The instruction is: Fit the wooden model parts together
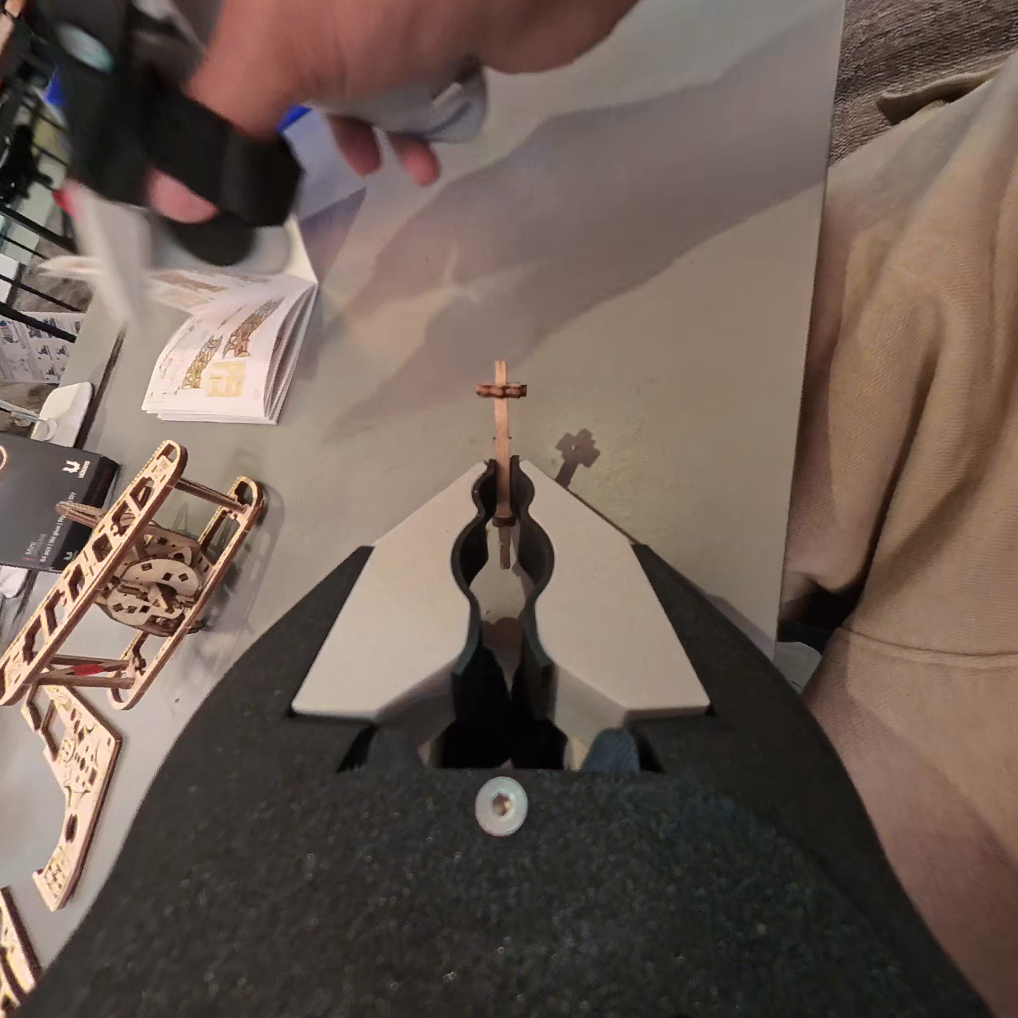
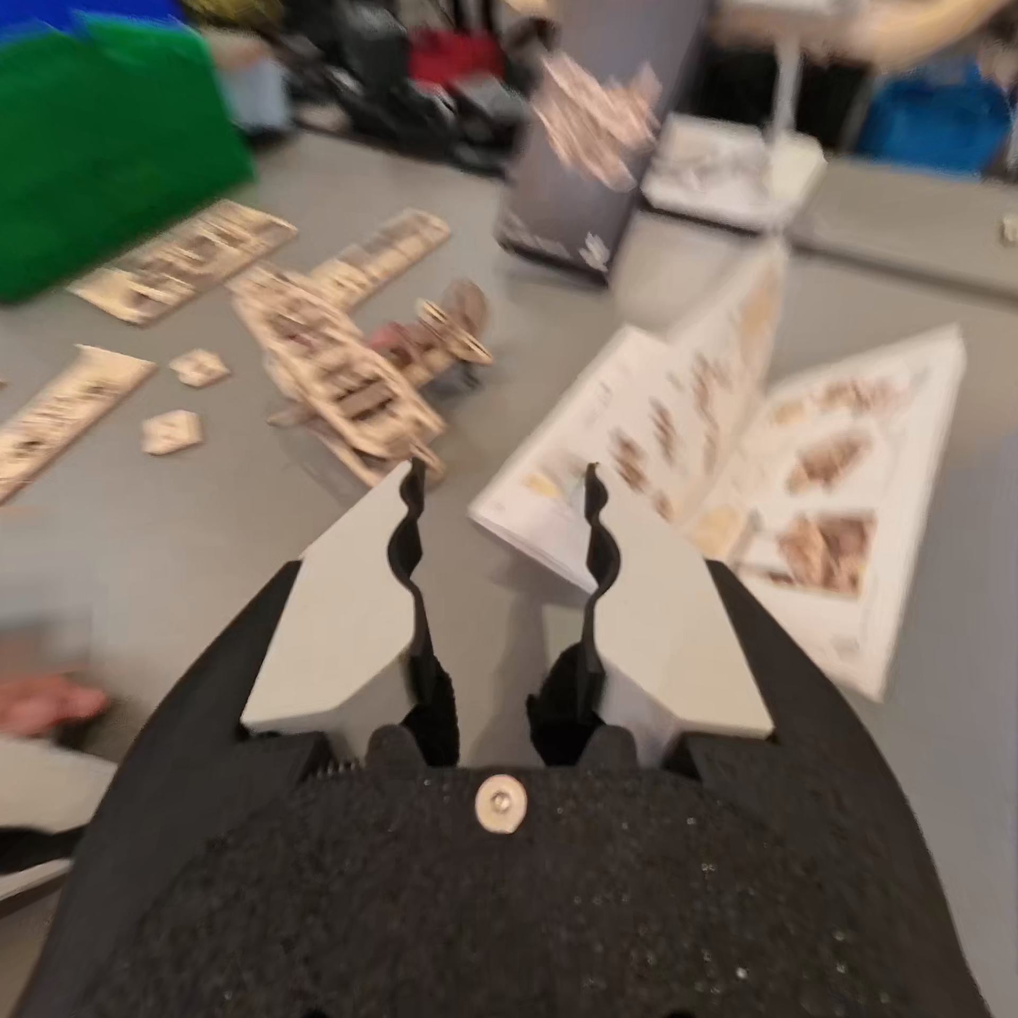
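Note:
My left gripper is shut on a thin wooden stick with a small cross piece near its far end; it points up over the grey table. The half-built wooden model lies at the left. In the blurred right wrist view my right gripper is open and empty above the table, with the wooden model just beyond its left fingertip. The right gripper, held by a hand, shows blurred at the top left of the left wrist view.
An open instruction booklet lies on the table. Flat wooden part sheets and small loose pieces lie left. A dark box stands behind. A green shape is far left. A beige sleeve is at the right. Tip to tip, the grippers are about 20 cm apart.

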Tool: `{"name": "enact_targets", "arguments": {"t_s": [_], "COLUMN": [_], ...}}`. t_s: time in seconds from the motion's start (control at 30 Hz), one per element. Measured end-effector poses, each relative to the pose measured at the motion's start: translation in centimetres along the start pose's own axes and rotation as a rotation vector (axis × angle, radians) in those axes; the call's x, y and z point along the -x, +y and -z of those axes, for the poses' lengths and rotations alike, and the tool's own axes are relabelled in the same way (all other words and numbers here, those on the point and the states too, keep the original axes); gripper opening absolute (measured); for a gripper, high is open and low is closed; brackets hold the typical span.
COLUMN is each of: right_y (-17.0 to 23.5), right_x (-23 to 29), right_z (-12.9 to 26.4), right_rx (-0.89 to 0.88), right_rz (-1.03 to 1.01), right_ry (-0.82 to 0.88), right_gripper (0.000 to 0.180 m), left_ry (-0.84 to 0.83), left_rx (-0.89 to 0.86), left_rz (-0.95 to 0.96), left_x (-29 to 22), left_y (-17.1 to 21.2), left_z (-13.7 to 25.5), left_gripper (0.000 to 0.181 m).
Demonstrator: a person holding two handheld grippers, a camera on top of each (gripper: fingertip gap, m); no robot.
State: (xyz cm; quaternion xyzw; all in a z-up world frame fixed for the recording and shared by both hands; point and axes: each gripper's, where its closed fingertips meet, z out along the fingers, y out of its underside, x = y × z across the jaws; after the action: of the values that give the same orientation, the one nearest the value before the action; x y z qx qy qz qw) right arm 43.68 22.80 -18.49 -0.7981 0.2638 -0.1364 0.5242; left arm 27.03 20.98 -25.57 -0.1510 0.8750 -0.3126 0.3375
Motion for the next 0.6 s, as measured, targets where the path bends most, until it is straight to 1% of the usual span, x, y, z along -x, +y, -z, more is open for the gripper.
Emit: {"name": "enact_targets", "arguments": {"t_s": [0.07,0.1,0.17,0.2,0.23,0.27,0.37,0.47,0.6], "right_y": [-1.7,-2.1,-1.9,-1.6,-1.2,-0.7,0.3,1.2,3.0], "right_x": [3.7,6.3,12.5,15.2,17.5,19.3,23.9,27.8,29.5], "right_z": [-0.1,-0.4,-1.0,-1.3,-1.9,-2.6,-5.4,-6.8,-8.7], "right_rx": [-0.055,-0.067,-0.052,-0.026,0.015,0.06,0.123,0.221,0.263], "right_rz": [0.079,0.123,0.194,0.213,0.241,0.29,0.467,0.528,0.573], "right_ry": [-0.14,-0.255,-0.549,-0.685,-0.779,-0.838,-0.94,-1.051,-1.069], "right_gripper": [0.057,0.055,0.055,0.055,0.054,0.053,0.051,0.052,0.049], "left_ry": [0.002,0.005,0.005,0.004,0.004,0.005,-0.002,-0.002,0.004], "left_rx": [-0.003,-0.006,-0.013,-0.016,-0.021,-0.028,-0.042,-0.047,-0.043], "left_rz": [-0.004,-0.009,-0.024,-0.033,-0.042,-0.056,-0.089,-0.093,-0.084], "left_x": [-0.1,-0.1,-0.3,-0.4,-0.5,-0.6,-0.9,-1.0,-0.9], "left_y": [0.0,-0.1,-0.2,-0.2,-0.3,-0.4,-0.6,-0.7,-0.6], "left_z": [0.0,0.0,0.1,0.1,0.2,0.3,0.4,0.4,0.4], "left_gripper": [0.002,0.002,0.002,0.002,0.002,0.002,0.002,0.002,0.002]}}
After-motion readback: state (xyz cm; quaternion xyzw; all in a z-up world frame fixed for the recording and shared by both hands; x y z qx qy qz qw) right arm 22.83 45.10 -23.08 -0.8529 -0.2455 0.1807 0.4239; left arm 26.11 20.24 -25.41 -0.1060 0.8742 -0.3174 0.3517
